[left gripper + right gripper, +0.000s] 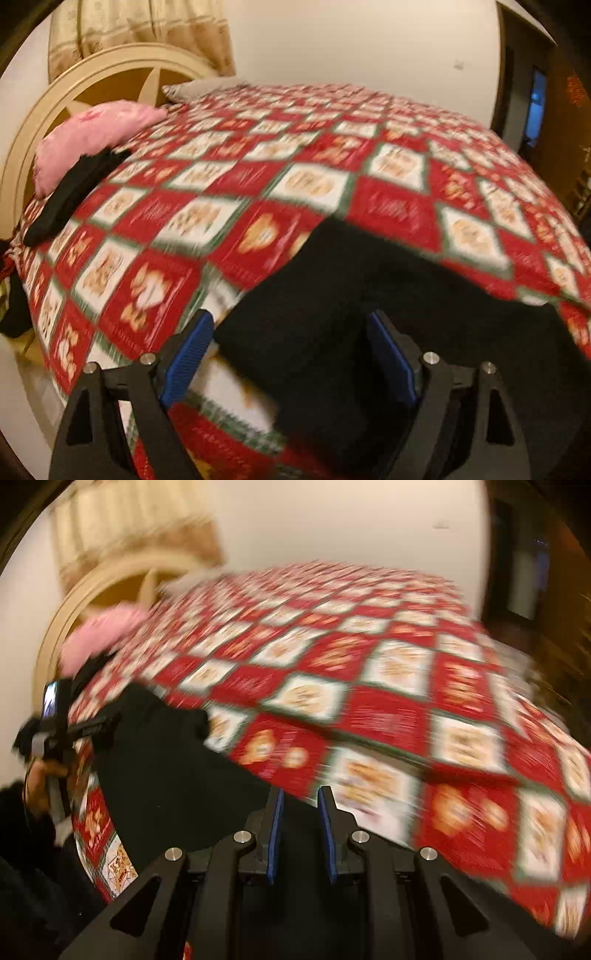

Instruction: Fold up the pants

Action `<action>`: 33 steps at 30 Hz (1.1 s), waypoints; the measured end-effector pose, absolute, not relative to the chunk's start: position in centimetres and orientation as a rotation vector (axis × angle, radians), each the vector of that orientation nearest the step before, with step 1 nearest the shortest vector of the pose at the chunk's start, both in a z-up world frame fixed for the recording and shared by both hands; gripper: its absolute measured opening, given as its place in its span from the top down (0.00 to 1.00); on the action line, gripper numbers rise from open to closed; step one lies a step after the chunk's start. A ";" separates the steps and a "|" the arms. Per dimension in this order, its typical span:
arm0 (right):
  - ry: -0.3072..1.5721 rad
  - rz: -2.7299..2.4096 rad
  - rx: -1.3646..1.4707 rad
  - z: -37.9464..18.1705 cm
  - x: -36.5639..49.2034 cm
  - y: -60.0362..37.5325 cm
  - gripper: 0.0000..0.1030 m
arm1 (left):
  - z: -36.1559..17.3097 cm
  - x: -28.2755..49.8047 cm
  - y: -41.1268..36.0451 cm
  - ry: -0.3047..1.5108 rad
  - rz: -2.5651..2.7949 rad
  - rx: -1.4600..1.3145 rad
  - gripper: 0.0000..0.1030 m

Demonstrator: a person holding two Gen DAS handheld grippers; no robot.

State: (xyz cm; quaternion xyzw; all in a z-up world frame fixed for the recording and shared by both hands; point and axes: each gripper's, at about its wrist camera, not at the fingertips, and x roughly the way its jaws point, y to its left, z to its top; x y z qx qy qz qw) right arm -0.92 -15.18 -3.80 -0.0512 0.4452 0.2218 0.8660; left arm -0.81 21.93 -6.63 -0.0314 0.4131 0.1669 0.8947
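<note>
Left claw wide apart over black pants; right claw narrowed.

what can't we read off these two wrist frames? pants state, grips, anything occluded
- Black pants, left wrist view: near part is hidden by the left tool and cut off by the frame edge, so fold state is unclear.
- Right tool, right wrist view: narrow gap over dark cloth; motion blur hides any pinch.
- Dark item by the pink pillow: too blurred to identify.
- Bedspread print: smeared.
</note>
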 end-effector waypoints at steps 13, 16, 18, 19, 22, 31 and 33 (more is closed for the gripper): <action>1.013 0.687 -0.528 -6.6 -0.4 -8.9 0.81 | -6.5 -0.8 22.2 0.846 0.342 -0.085 0.07; 1.031 0.698 -0.578 -6.9 0.1 -8.1 0.85 | -5.8 -0.6 21.8 0.807 0.322 -0.094 0.07; 1.039 0.693 -0.559 -6.9 0.2 -8.2 0.90 | -6.3 0.2 21.1 0.833 0.315 -0.063 0.07; 1.041 0.681 -0.530 -6.8 0.3 -8.4 0.92 | -6.7 0.4 20.8 0.851 0.324 -0.045 0.07; 1.007 0.609 -0.416 -6.4 0.6 -9.4 0.95 | -7.4 0.4 20.1 0.855 0.339 0.004 0.07; 0.921 0.404 -0.166 -7.3 1.4 -11.9 0.97 | -7.6 0.5 20.3 0.866 0.361 -0.009 0.03; 0.925 0.416 -0.099 -6.5 1.7 -12.6 0.97 | -7.7 0.5 20.1 0.866 0.366 -0.003 0.02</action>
